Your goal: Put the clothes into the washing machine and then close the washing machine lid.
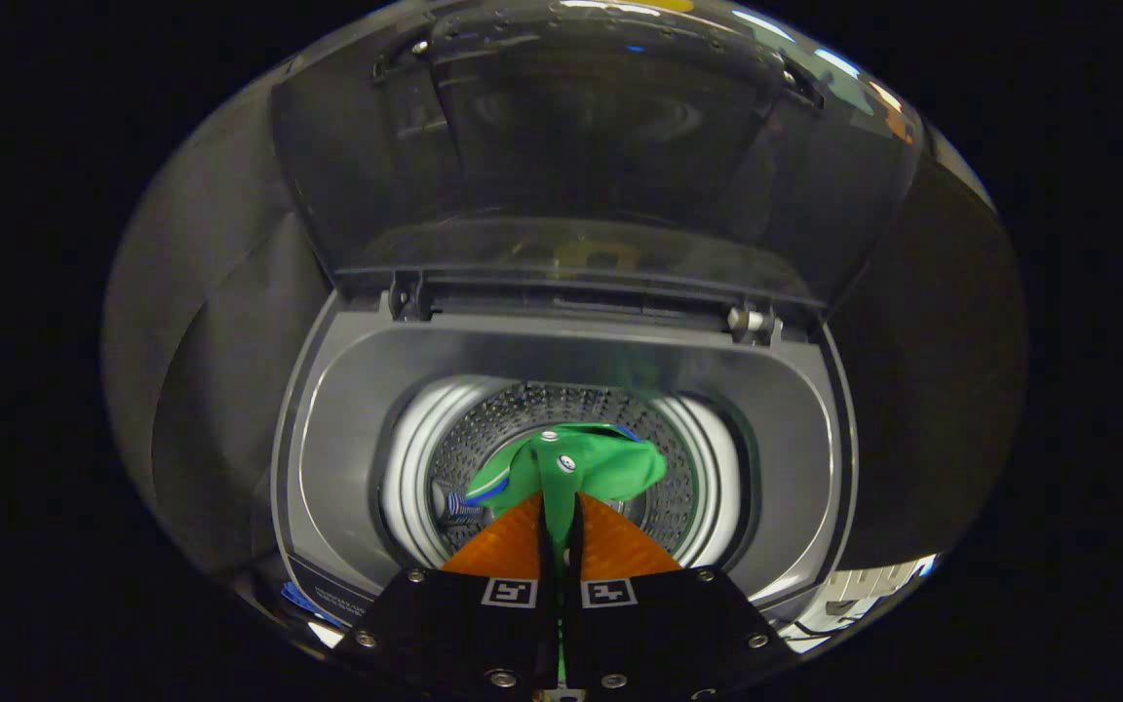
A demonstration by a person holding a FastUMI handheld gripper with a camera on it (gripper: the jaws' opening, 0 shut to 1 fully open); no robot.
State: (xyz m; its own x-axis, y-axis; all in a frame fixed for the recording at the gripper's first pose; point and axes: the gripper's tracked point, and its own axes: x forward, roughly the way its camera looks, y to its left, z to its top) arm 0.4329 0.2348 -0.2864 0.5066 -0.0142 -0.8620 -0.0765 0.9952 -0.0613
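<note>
The green garment hangs pinched in your gripper, whose fingers are pressed together on a fold of it, right over the mouth of the drum of the washing machine. You look to be at the loading step: next, lower a little and let the fingers part so the cloth falls clear inside. The lid stands raised behind the opening, not yet closed.

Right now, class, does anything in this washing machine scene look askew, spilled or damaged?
Nothing stands out. The transparent hinged lid stands raised, the gripper is shut on the green cloth garment, which hangs over the perforated metal drum, and nothing looks spilled or broken.
</note>
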